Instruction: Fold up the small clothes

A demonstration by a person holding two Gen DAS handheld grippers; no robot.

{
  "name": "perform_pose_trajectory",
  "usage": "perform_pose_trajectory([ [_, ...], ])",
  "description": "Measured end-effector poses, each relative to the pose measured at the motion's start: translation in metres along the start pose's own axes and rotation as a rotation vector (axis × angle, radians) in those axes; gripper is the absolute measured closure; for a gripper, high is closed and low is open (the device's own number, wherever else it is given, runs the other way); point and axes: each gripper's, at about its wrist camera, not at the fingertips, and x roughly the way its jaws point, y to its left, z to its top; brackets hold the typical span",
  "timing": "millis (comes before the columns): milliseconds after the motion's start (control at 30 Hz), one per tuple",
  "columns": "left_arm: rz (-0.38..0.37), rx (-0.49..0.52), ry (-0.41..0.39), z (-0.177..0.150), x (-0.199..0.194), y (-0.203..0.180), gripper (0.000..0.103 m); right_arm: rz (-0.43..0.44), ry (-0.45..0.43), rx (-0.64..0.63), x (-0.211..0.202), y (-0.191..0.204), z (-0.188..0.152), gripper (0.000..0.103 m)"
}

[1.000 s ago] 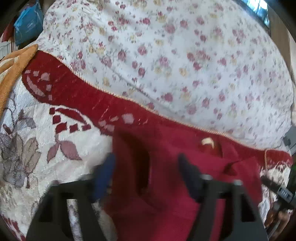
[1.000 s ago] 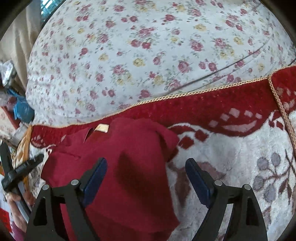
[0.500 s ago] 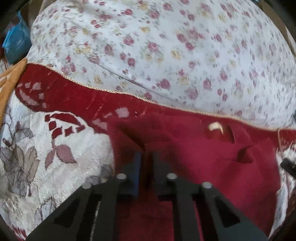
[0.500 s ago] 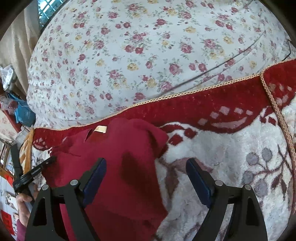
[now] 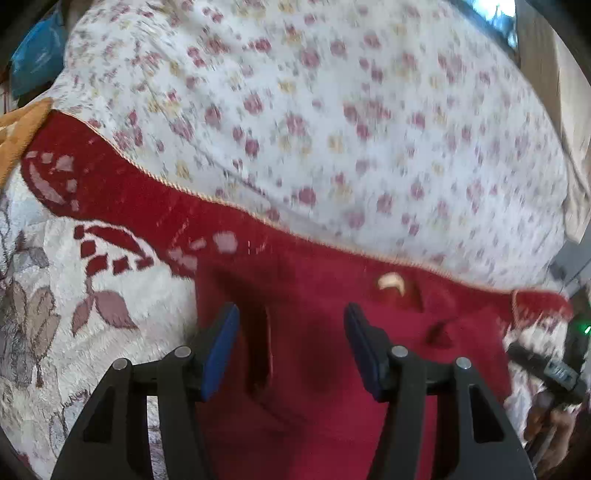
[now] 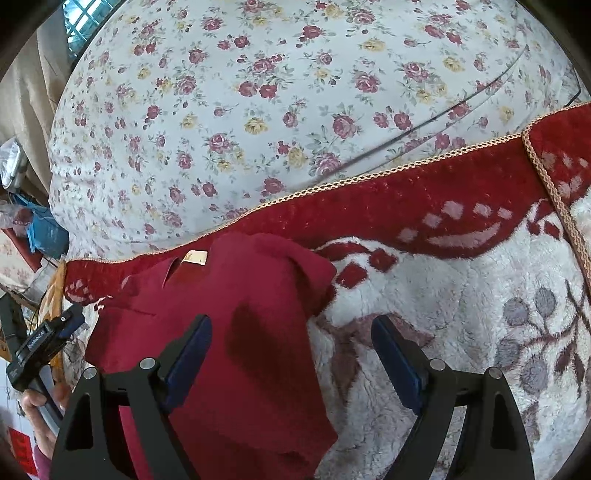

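A small dark red garment [image 5: 332, 354] with a pale neck label [image 5: 391, 282] lies on a red and white plush blanket [image 5: 74, 295]. My left gripper [image 5: 291, 339] is open just above the garment's left part, a raised fold between its blue pads. In the right wrist view the same garment [image 6: 236, 332] lies partly folded, label [image 6: 195, 256] at the top. My right gripper [image 6: 291, 354] is open over the garment's right edge and holds nothing. The left gripper [image 6: 44, 339] shows at that view's left edge.
A white floral bedsheet [image 6: 295, 92] covers the bed beyond the blanket's gold-corded edge [image 6: 369, 177]. An orange cloth [image 5: 18, 129] lies at far left. Blue bags [image 6: 46, 232] and clutter sit beside the bed. A curtain and window [image 6: 81, 14] stand behind.
My left gripper shut on a fold of the garment half a second ago and has now opened again and pulled back slightly. My right gripper has stayed open and nearly still.
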Motion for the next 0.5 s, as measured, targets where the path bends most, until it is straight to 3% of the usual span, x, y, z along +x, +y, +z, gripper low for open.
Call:
perform_pose_trajectory([
  [33, 0.012, 0.020, 0.023, -0.003, 0.006, -0.003, 0.048, -0.001, 0.000, 0.000, 0.000, 0.000, 0.000, 0.012],
  [167, 0.018, 0.097, 0.063, -0.012, 0.018, -0.018, 0.074, 0.006, -0.001, 0.007, 0.001, -0.003, 0.000, 0.012],
  [333, -0.011, 0.101, 0.049, -0.010, 0.012, -0.017, 0.075, 0.014, 0.003, 0.022, 0.002, -0.006, -0.003, 0.011],
  [500, 0.053, 0.105, 0.097, -0.013, 0.025, -0.013, 0.075, 0.013, 0.008, 0.010, 0.003, -0.002, -0.003, 0.011],
])
